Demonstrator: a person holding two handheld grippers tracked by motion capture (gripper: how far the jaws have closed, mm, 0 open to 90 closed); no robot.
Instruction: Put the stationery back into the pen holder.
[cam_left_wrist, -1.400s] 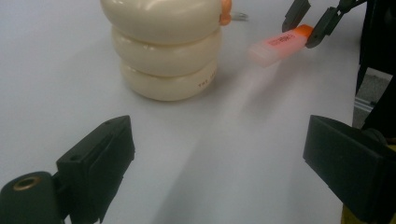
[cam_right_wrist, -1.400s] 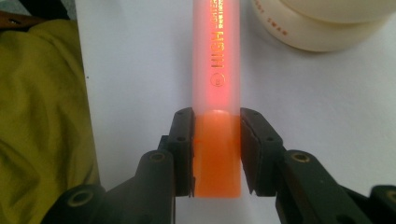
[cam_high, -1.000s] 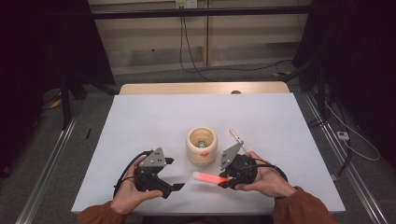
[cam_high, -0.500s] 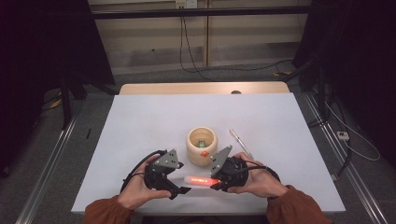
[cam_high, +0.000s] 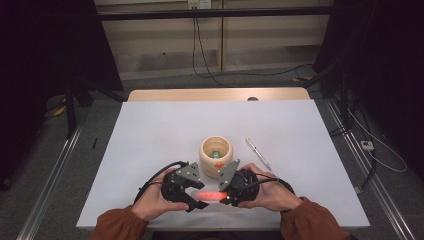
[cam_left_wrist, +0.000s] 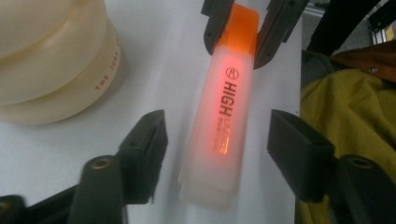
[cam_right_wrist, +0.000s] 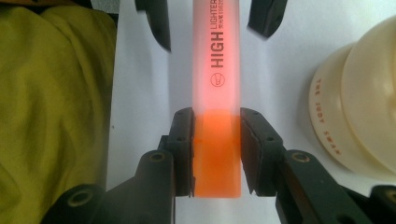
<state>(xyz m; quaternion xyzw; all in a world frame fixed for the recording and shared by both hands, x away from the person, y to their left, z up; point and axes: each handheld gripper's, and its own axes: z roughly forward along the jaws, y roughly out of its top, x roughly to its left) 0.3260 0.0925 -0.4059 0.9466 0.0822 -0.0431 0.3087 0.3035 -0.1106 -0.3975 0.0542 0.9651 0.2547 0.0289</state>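
Note:
A glowing orange highlighter hangs level just above the white table near its front edge. My right gripper is shut on its solid orange end. The pale translucent end lies between the jaws of my left gripper, which have just been closing. A gap remains on both sides, so the left fingers do not touch it. In the high view the left gripper and right gripper face each other along the highlighter.
A cream ribbed cup with small items inside stands just behind the grippers. A pen lies to its right. The table's front edge runs close under the hands, with yellow cloth below it.
Both hands have drawn together near the table's front. The left gripper has slid around the highlighter's pale end and its jaws have narrowed. The right gripper keeps its hold.

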